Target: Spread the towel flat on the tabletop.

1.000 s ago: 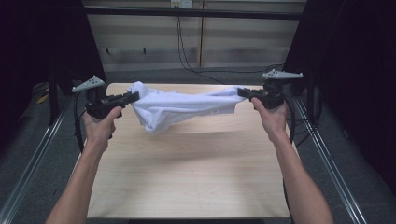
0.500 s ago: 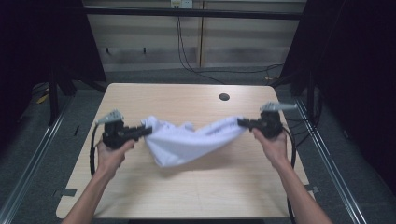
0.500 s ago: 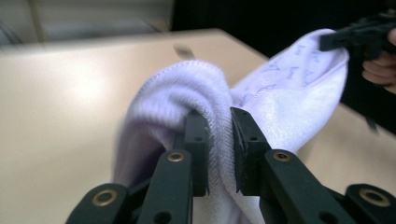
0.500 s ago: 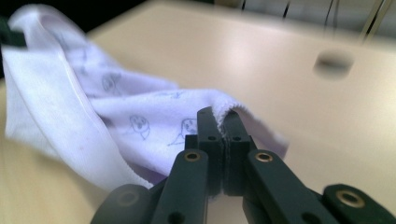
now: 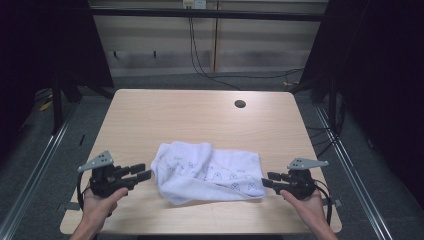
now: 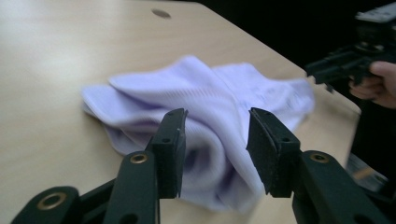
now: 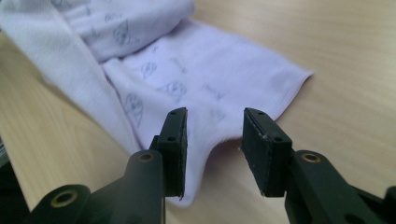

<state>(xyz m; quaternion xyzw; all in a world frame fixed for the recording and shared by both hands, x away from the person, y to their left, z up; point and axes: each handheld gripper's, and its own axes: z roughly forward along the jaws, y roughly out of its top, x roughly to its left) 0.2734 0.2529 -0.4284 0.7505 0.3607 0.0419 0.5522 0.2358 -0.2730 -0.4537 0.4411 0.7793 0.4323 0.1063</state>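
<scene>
A white cloth (image 5: 207,172) with faint printed figures lies crumpled on the near part of the wooden table (image 5: 200,115). My left gripper (image 5: 145,172) sits just left of the cloth's edge. Its jaws have just been opening and stand apart, with the cloth (image 6: 210,93) lying beyond them, not pinched. My right gripper (image 5: 265,181) rests at the cloth's right corner. Its jaws have also just been opening, and the cloth's hem (image 7: 187,79) lies loose below my right gripper (image 7: 214,135). From my left gripper (image 6: 215,140), the other gripper (image 6: 336,65) shows across the cloth.
A round cable hole (image 5: 240,104) sits in the far right part of the tabletop. Metal rails (image 5: 40,165) run along both sides of the table. Cables (image 5: 200,60) hang against the back wall. The table's front edge (image 5: 200,233) is close to both hands.
Both grippers came down and toward the near edge with the cloth stretched between them. They then let go, and the cloth now lies slack on the table.
</scene>
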